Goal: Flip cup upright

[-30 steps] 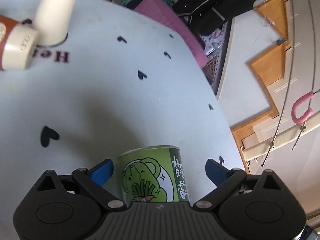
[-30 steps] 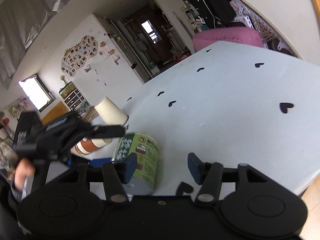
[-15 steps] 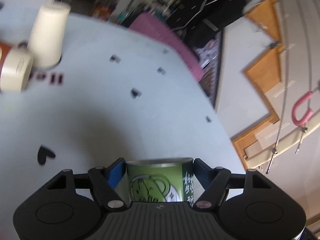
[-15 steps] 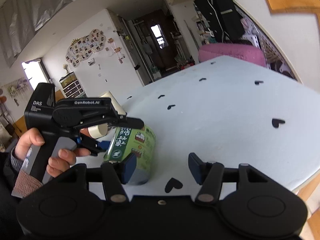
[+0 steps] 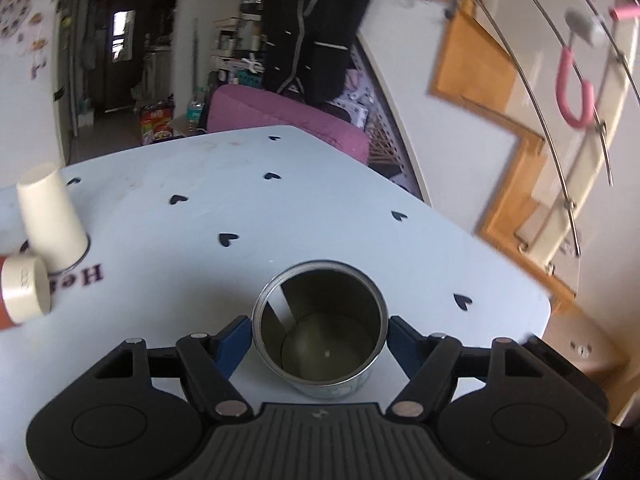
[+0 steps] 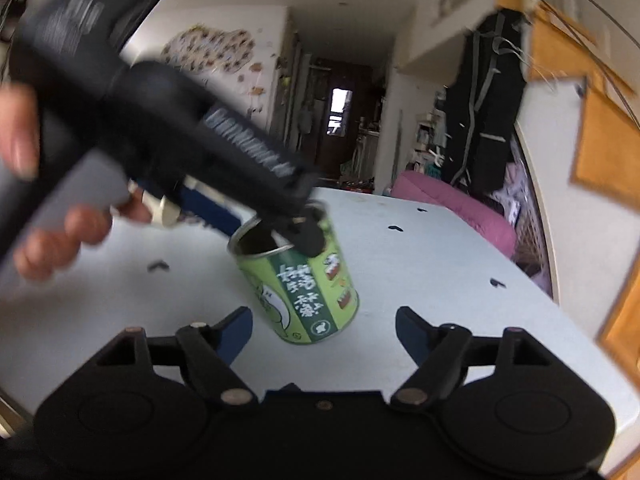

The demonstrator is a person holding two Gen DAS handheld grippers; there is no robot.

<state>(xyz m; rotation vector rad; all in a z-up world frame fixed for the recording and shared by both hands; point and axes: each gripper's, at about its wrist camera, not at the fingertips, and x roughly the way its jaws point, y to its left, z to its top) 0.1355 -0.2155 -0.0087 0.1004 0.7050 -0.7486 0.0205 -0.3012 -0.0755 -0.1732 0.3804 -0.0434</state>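
Observation:
The green printed cup (image 6: 298, 284) is a metal tin with its open mouth up, tilted a little, its base near the pale blue table (image 6: 420, 256). In the left wrist view I look into its steel inside (image 5: 320, 328). My left gripper (image 5: 320, 340) is shut on the cup near its rim, blue pads on both sides; it also shows from the right wrist view (image 6: 296, 228). My right gripper (image 6: 324, 332) is open and empty, just in front of the cup.
A white paper cup (image 5: 50, 216) stands upside down at the table's left, beside an orange cup (image 5: 20, 296) lying on its side. A pink cushioned seat (image 5: 280, 116) is beyond the far edge. The table's right edge (image 5: 548, 304) is close.
My left gripper closed on the upside-down green cup, lifted it and turned it over, so its mouth now faces up. The right gripper stayed open nearby.

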